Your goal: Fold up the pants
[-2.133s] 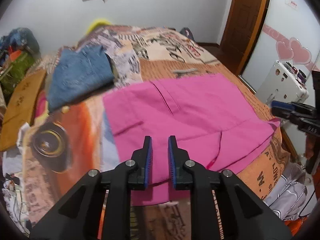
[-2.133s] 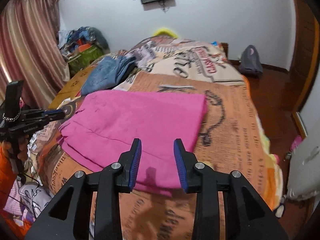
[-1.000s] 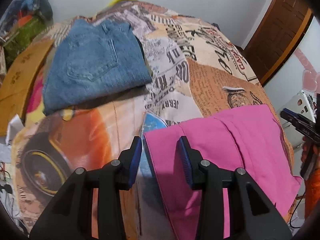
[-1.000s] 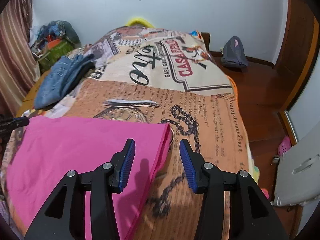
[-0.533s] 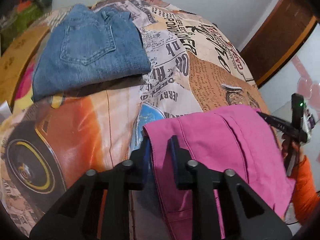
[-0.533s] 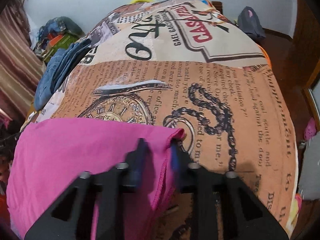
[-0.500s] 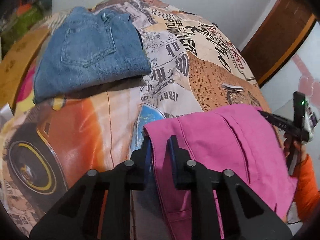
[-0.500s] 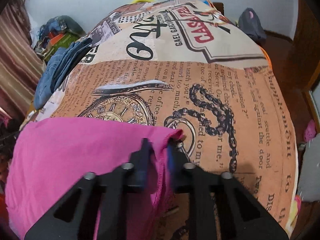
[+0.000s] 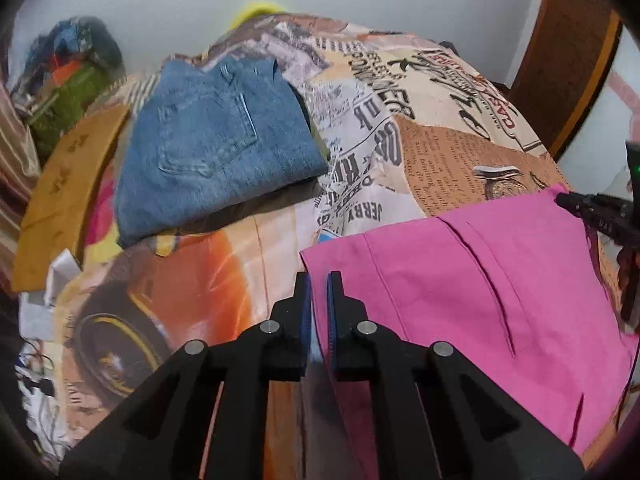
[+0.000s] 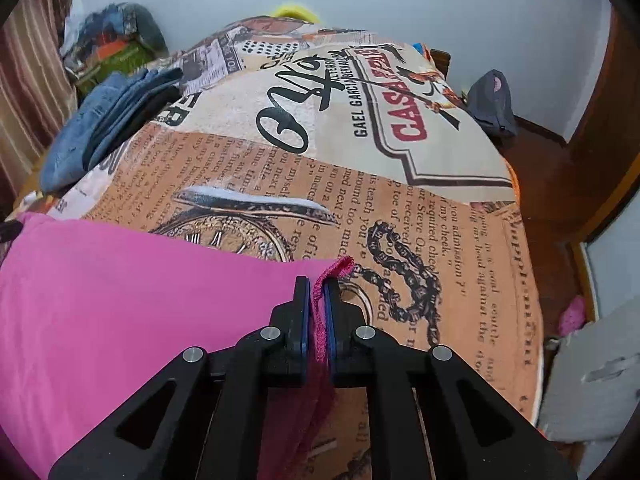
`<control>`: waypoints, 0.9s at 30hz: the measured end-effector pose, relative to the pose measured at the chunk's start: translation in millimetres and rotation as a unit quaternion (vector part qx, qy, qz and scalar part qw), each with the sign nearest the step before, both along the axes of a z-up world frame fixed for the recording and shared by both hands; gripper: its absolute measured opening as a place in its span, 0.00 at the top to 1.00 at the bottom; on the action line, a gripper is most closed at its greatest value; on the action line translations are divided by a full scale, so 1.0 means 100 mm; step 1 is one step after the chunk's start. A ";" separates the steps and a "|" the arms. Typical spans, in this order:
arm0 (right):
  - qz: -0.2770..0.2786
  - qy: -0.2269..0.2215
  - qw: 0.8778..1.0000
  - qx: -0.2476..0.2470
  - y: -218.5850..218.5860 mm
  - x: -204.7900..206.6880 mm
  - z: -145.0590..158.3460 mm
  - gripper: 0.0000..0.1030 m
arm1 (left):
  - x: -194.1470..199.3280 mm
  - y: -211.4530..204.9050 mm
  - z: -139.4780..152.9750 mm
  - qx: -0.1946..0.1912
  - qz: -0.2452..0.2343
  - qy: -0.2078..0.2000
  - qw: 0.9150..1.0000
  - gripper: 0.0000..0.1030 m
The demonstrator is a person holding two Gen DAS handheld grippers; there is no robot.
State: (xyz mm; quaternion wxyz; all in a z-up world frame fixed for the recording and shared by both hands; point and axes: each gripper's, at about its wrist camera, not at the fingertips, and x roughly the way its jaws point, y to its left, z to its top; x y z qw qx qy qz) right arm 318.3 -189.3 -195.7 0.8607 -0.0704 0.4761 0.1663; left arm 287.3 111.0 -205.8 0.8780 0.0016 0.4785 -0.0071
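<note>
- Left gripper point(image 9: 318, 280): clenched on the near-left corner of the pink pants point(image 9: 472, 292), jaws just closed down onto the fabric. Only a narrow strip of edge lies between the blue pads. Risk: the bite is shallow, so a quick lift could pull the corner free and drop that side.
- Right gripper point(image 10: 316, 284): clenched on the opposite corner of the pink pants point(image 10: 120, 300), jaws likewise just closed, with the frayed hem bunched between the pads and sticking out past the tips. Risk: the hem is gathered rather than flat, so the layers may slip unevenly and only the top ply may come up.
- The pants lie flat, already doubled, on the near part of the printed bedspread point(image 10: 400, 208), with both held corners on the far edge of the garment. Risk: if one hand rises or travels faster than the other, the fold line will skew and the stacked layers will shear apart.
- Seam and pleat lines run across the pink fabric in the left view. Risk: drag against the bedspread during the fold could roll these into creases; it could also ruck the bedspread underneath.
- Folded blue jeans point(image 9: 212, 144) lie farther back on the left, apart from the pants. Risk: low; only a wide swing of the left side would disturb them.
- A dark bag point(image 10: 490, 104) sits on the floor beyond the bed; it plays no part in this step.
</note>
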 end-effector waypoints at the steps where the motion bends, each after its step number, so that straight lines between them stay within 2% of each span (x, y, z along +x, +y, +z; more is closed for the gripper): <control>1: -0.001 0.000 1.000 -0.002 0.00 -0.03 0.04 0.88 | -0.05 0.00 0.05 0.001 -0.003 -0.004 1.000 0.90; 3: -0.003 -0.010 1.000 -0.003 -0.02 -0.11 0.15 0.81 | -0.17 0.01 0.16 -0.001 -0.005 -0.012 1.000 0.84; 5: -0.003 -0.027 1.000 -0.003 -0.06 -0.24 0.29 0.72 | -0.27 0.02 0.23 -0.002 -0.002 -0.018 1.000 0.68; 6: -0.002 -0.039 0.999 -0.002 -0.08 -0.34 0.40 0.70 | -0.34 0.03 0.27 -0.004 0.000 -0.022 1.000 0.64; 9: 0.008 -0.063 0.998 0.000 -0.08 -0.58 0.63 0.69 | -0.55 0.03 0.37 -0.004 0.011 -0.033 0.999 0.51; 11: 0.015 -0.075 0.997 0.005 -0.07 -0.73 0.75 0.69 | -0.64 0.03 0.39 -0.009 0.020 -0.034 0.999 0.38; 13: 0.023 -0.086 0.996 0.014 -0.04 -0.90 0.87 0.67 | -0.76 0.02 0.38 -0.023 0.027 -0.031 0.999 0.34; 16: 0.033 -0.104 0.994 0.030 0.05 -1.13 0.99 0.60 | -0.91 0.00 0.33 -0.045 0.029 -0.016 0.998 0.34; 19: 0.045 -0.112 0.992 0.045 0.15 -1.32 1.05 0.59 | -1.04 -0.01 0.26 -0.073 0.038 -0.005 0.997 0.34; 23: 0.063 -0.113 0.990 0.059 0.33 -1.51 1.02 0.59 | -1.17 -0.01 0.11 -0.110 0.054 0.015 0.992 0.34; 27: 0.082 -0.091 0.989 0.078 0.53 -1.61 0.86 0.59 | -1.23 0.01 -0.03 -0.152 0.069 0.033 0.985 0.34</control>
